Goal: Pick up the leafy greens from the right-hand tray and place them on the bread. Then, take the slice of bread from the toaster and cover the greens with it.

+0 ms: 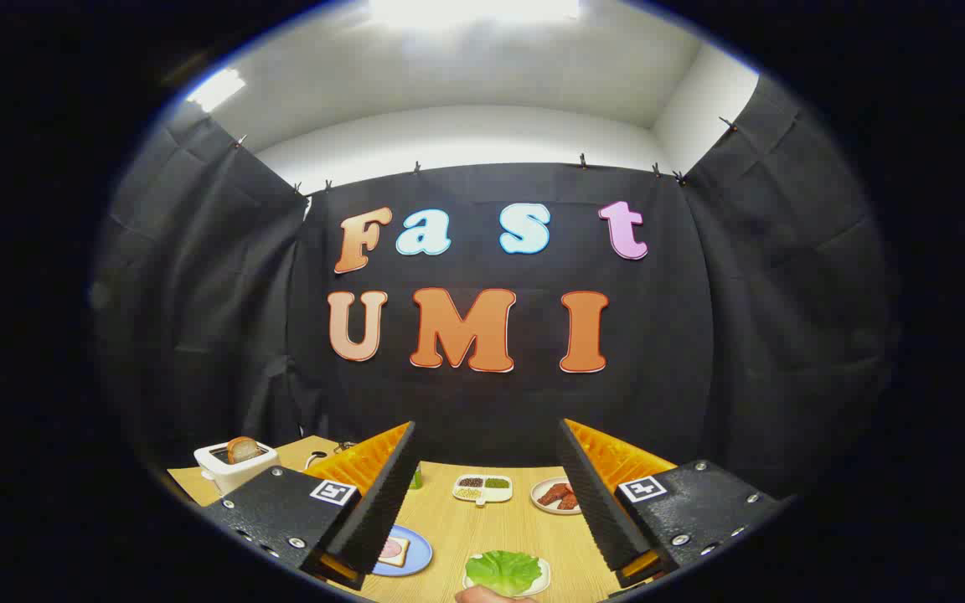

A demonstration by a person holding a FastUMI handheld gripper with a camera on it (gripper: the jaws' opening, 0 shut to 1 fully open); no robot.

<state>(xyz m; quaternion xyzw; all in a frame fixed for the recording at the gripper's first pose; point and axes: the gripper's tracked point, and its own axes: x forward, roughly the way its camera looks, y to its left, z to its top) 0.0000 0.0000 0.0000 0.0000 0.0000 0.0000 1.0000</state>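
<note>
On the wooden table (pixel 482 523) in front of the black cloth wall (pixel 700 335), we see our gripper (pixel 487 494) held with its two fingers spread wide apart and nothing between the pads. Between the fingers, near their base, lie the leafy greens (pixel 503 570) on a small pale tray (pixel 542 578); a fingertip (pixel 482 595) of a person's hand shows just at the near rim of that tray. We see neither finger touching the greens.

Beside the left finger sits a blue plate (pixel 415 557) carrying a slice of bread (pixel 394 552) with a pink slice of meat on top; the finger partly hides the plate. Beyond the left finger, at the table's far left corner, stands a white toaster (pixel 235 466) with a browned slice of toast (pixel 243 449) sticking up out of its slot.

Further ahead, between the fingers, we see a divided white dish (pixel 482 489) holding dark, green and pale grains in separate compartments. Just beside it, close to the right finger, is a round plate (pixel 551 494) with reddish-brown strips on it. A small green object (pixel 416 479) peeks out next to the left finger; we cannot tell what it is.
</note>
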